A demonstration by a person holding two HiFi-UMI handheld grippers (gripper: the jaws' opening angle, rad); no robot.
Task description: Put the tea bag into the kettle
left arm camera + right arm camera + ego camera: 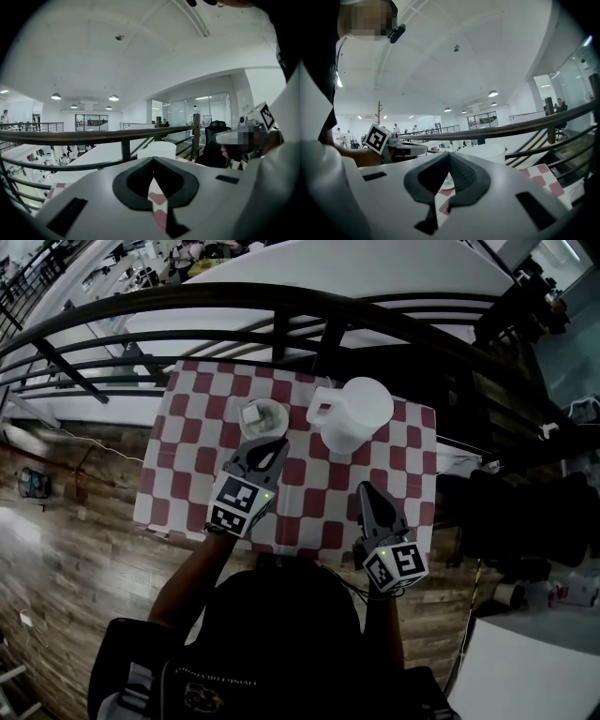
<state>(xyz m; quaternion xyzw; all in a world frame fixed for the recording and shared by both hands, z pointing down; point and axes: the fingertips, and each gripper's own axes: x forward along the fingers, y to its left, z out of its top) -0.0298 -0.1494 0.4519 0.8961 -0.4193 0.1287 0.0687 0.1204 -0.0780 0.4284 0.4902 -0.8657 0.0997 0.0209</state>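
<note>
A white kettle with its handle to the left stands at the back of the red-and-white checked table. Left of it a small pale dish holds a white tea bag. My left gripper is just in front of the dish, apart from it, jaws together and empty. My right gripper hangs in front of the kettle, shut on nothing. In the left gripper view the jaws meet, with the kettle beyond. In the right gripper view the shut jaws point at the kettle.
A dark metal railing runs right behind the table's far edge, with a drop to a lower floor beyond. Wooden flooring lies to the left. A black chair stands to the right of the table.
</note>
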